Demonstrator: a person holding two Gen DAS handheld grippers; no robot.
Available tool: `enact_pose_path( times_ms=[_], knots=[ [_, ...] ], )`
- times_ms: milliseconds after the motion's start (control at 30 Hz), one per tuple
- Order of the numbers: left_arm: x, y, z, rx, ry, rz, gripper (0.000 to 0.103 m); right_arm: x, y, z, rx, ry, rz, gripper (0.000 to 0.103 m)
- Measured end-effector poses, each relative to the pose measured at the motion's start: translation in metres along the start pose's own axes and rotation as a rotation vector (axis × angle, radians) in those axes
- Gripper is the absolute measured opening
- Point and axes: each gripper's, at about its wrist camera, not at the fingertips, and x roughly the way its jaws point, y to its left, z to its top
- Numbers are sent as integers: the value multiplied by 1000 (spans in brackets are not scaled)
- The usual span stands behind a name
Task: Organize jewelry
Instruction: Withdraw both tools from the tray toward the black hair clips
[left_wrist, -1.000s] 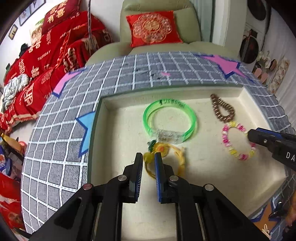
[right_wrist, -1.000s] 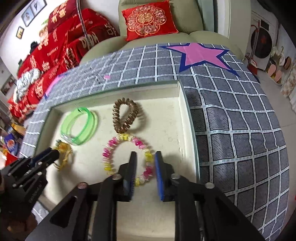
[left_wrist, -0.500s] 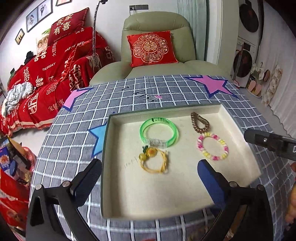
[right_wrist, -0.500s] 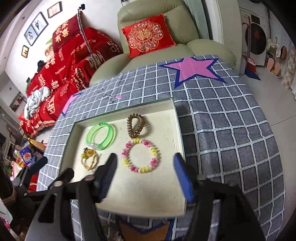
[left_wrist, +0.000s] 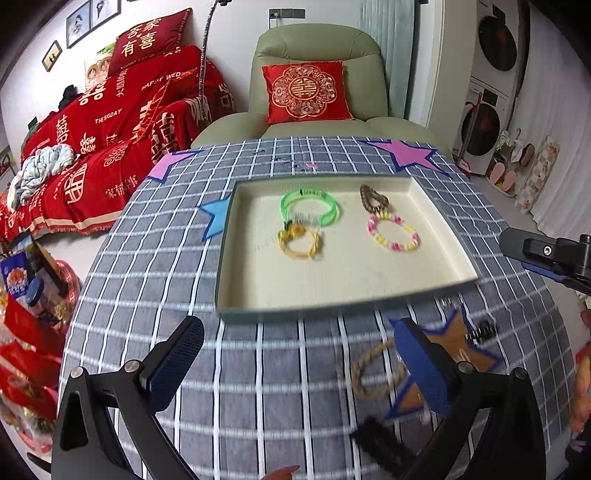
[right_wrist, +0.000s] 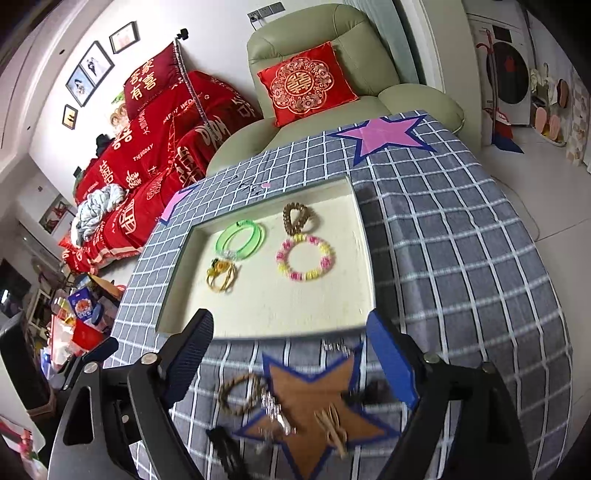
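A cream tray (left_wrist: 332, 295) (right_wrist: 266, 325) on the checked tablecloth holds a green bangle (left_wrist: 309, 207) (right_wrist: 242, 238), a yellow cord bracelet (left_wrist: 300, 242) (right_wrist: 221, 275), a brown bead bracelet (left_wrist: 373, 197) (right_wrist: 297, 218) and a pink-yellow bead bracelet (left_wrist: 393, 233) (right_wrist: 306, 258). Loose pieces lie in front of the tray: a tan rope bracelet (left_wrist: 371, 373) (right_wrist: 240, 397), a silver chain (right_wrist: 275, 408), a tan clip (right_wrist: 332, 424) and dark hair ties (left_wrist: 380, 443). My left gripper (left_wrist: 299, 365) and right gripper (right_wrist: 291, 354) are both open and empty above these pieces.
A brown star patch (right_wrist: 310, 402) lies under the loose pieces. The right gripper's finger shows at the right edge of the left wrist view (left_wrist: 546, 254). A green armchair with a red cushion (left_wrist: 306, 92) stands behind the table, a red-covered sofa (left_wrist: 110, 147) to the left.
Both grippers opened, let go of the yellow cord and pink-yellow bracelets in the tray, and pulled back toward the table's front, bringing the loose pieces into view.
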Motion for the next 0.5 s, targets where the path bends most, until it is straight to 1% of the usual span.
enact_pose_path(
  times_ms=[200,233,267,333,367,467,500],
  knots=[
    [-17,-6,-28,14,-1,22,103,-26,-9,-27,24,-54,7,89],
    [-18,-6,-33,11,2,22,103,-31,-11,-32,28,-60,4,90],
    [-20,-6,-38,4,6,23,103,-35,-13,-36,29,-65,0,102],
    [-20,-7,-48,-7,20,17,103,-42,-16,-47,34,-70,-1,103],
    [-20,-6,-51,-13,27,12,103,-44,-17,-51,30,-64,-8,103],
    [-17,-7,-67,-34,62,2,103,-45,-19,-66,4,4,-41,103],
    [-16,-8,-73,-36,80,-11,103,-45,-20,-70,-3,23,-50,103]
  ],
)
